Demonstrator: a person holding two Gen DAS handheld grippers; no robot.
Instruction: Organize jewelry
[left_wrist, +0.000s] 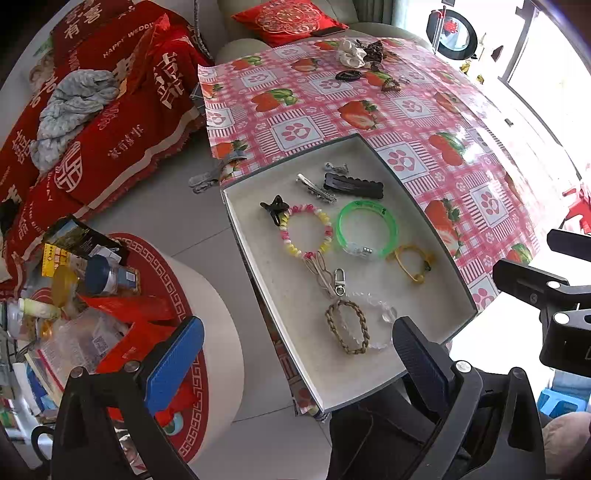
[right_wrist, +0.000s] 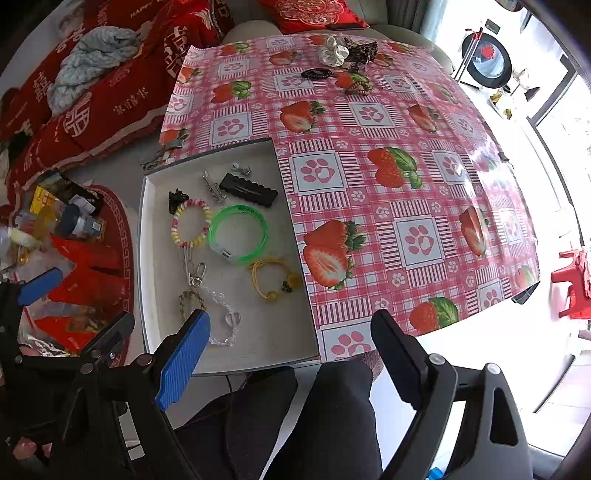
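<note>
A shallow white tray (left_wrist: 314, 354) lies at the near left corner of the table. In it are a green bangle (left_wrist: 367, 229), a pink-and-yellow bead bracelet (left_wrist: 304, 232), a yellow cord bracelet (left_wrist: 410, 262), a braided brown bracelet (left_wrist: 347, 326), a clear crystal bracelet (right_wrist: 225, 321) and a black hair clip (left_wrist: 352, 184). A white scrunchie (right_wrist: 334, 46), a leopard scrunchie (right_wrist: 362, 50) and a dark hair clip (right_wrist: 316, 73) sit at the table's far edge. My left gripper (left_wrist: 295, 365) hovers open over the tray's near left corner. My right gripper (right_wrist: 291, 358) hangs open above the tray's near right corner, holding nothing.
A strawberry-print cloth (right_wrist: 406, 184) covers the table. To the left stands a round white stool (left_wrist: 218, 295) with a red top, piled with bottles and packets. A red-draped sofa (left_wrist: 110, 129) lies beyond. The person's dark-trousered legs (right_wrist: 314, 406) are below the table edge.
</note>
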